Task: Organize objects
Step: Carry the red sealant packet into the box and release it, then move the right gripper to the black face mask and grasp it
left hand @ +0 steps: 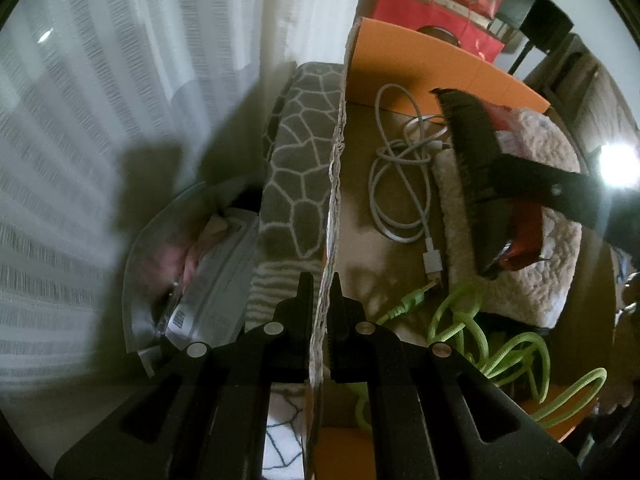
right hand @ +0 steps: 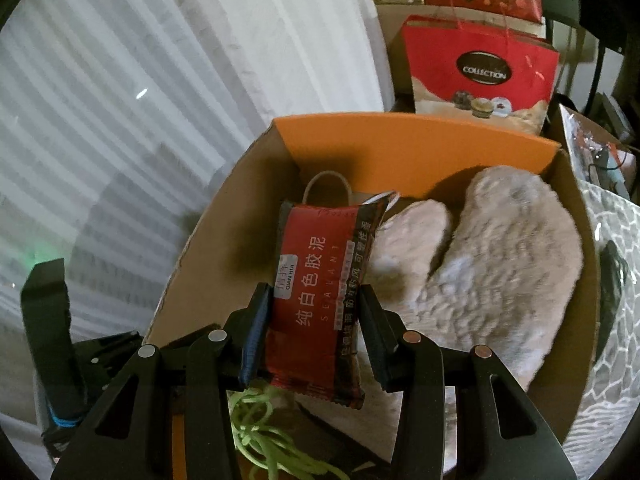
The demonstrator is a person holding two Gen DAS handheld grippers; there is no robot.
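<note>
1. Jaws, left gripper (left hand: pixel 320 280): clenched on the cardboard box (left hand: pixel 334 184) wall, steadying it.
2. Jaws, right gripper (right hand: pixel 316 300): clamped across a red sealant packet (right hand: pixel 320 292), held above the box interior.
3. Contents: fleece mitten (right hand: pixel 492 272), white cable (left hand: pixel 400 184), green cord (left hand: pixel 500 344).
4. Handling: lower the packet onto bare floor beside the mitten, probably clear of the cable; part the jaws only once it rests.

Glossy plastic packet (right hand: pixel 320 292) — fuzzy mitten (right hand: pixel 500 264) — corrugated cardboard box (right hand: pixel 400 152).
</note>
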